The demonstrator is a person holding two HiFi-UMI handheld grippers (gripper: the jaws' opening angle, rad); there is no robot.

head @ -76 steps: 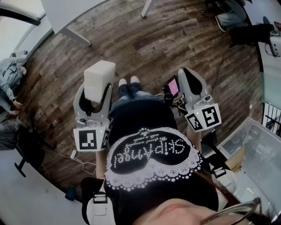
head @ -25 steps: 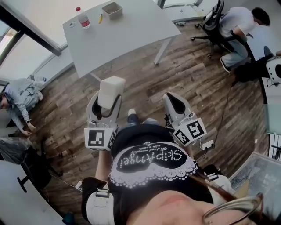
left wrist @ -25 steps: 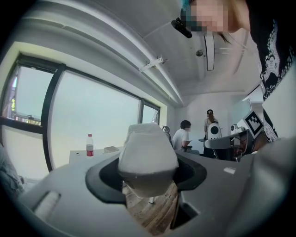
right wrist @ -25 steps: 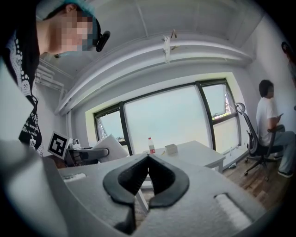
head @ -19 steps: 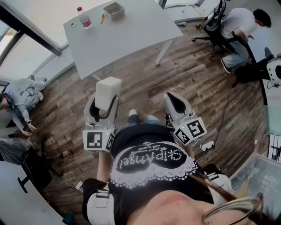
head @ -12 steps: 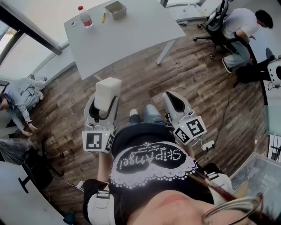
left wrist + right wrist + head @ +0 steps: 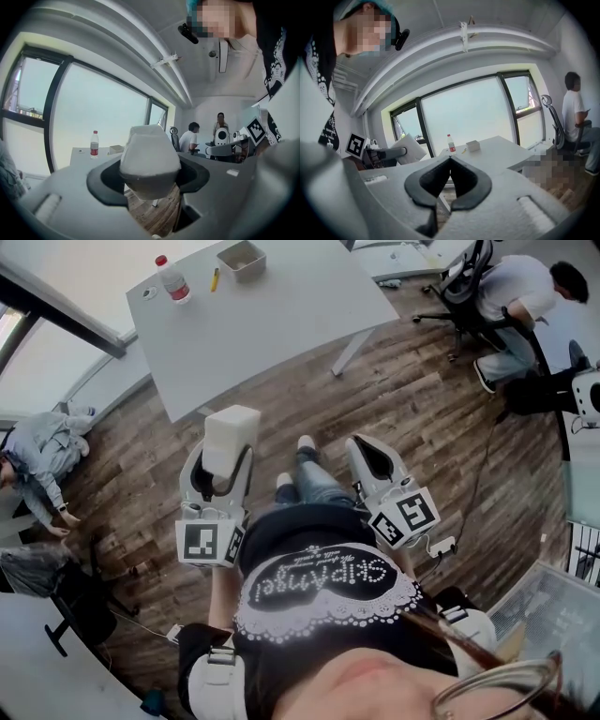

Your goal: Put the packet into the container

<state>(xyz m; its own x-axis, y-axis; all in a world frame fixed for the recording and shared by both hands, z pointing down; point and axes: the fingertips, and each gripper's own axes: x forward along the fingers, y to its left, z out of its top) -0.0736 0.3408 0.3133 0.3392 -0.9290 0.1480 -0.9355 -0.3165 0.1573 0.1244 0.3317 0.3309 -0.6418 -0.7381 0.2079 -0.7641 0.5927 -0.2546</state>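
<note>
A white, boxy packet (image 7: 230,432) sticks up from my left gripper (image 7: 223,463), whose dark jaws stand wide and press on its sides. In the left gripper view the packet (image 7: 150,157) fills the middle. Beside it, my right gripper (image 7: 363,446) is shut, its pads meeting with nothing between them (image 7: 450,161). Both are held at waist height over the wooden floor. The grey open container (image 7: 241,259) sits at the far end of a white table (image 7: 272,324), well ahead of both grippers. It shows small in the left gripper view (image 7: 116,149) and the right gripper view (image 7: 472,145).
A water bottle (image 7: 172,277), a yellow pen (image 7: 215,279) and a small cap (image 7: 150,293) lie near the container. One person sits on an office chair (image 7: 511,296) at the right, another on the floor (image 7: 37,456) at the left. A wire rack (image 7: 562,615) stands lower right.
The table has come into view and drawn slightly closer as the person walks forward, one foot now stepping ahead. The left gripper still grips the packet; the right stays shut.
</note>
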